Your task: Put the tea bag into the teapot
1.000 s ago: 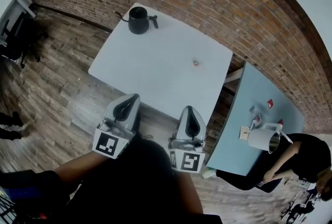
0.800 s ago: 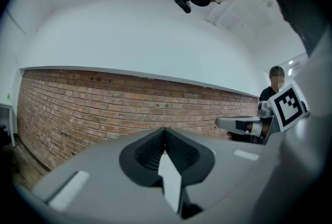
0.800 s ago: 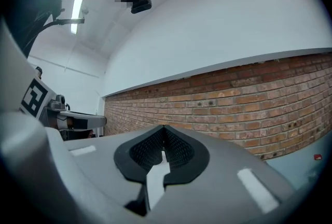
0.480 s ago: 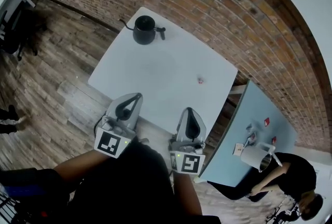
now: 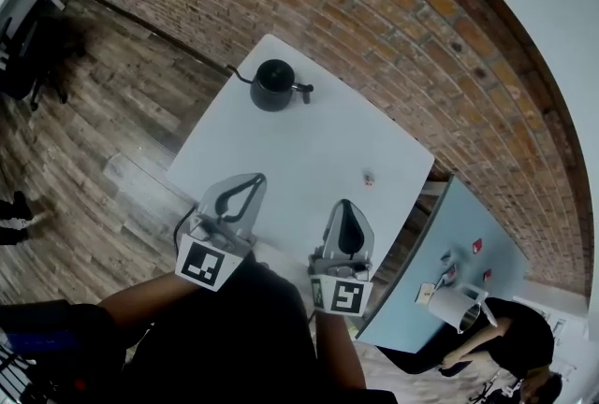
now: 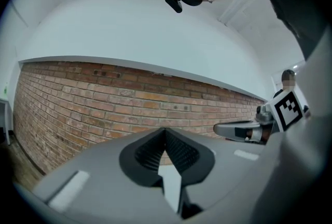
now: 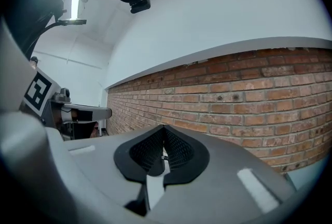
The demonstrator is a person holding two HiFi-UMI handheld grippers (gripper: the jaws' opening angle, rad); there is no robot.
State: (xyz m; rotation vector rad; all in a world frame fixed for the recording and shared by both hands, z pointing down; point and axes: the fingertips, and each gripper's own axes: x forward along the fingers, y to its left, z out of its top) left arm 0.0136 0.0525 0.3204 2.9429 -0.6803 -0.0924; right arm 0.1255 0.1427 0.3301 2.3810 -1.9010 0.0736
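**At the near edge of the surface: both grippers arrive, nothing picked up yet**

Over the last second the person has walked up to the white surface (image 5: 309, 145). In the head view the black teapot (image 5: 274, 86) and the small tea bag (image 5: 369, 179) have both slid down the frame toward the viewer. The left gripper (image 5: 251, 182) and the right gripper (image 5: 344, 206) were only at the near edge a second ago and now show over it. They have kept the same side-by-side pose throughout.

Neither gripper has anything in it. In the left gripper view the fingers (image 6: 149, 151) meet at their tips with only brick wall beyond them. The right gripper view shows its fingers (image 7: 148, 151) closed on nothing in the same way.

The tea bag lies by itself toward the right side of the surface, ahead of the right gripper and near the far right edge. It is well apart from the teapot, which stands at the far left corner with its spout pointing left. (The pale blue surface (image 5: 435, 224) off to the right, with a white jug (image 5: 456, 307) on it, seems no part of this job.)

So the change is all approach: the pick-up has not begun. The right gripper looks the better placed for the bag, and its fingers would have to open before they could take it.
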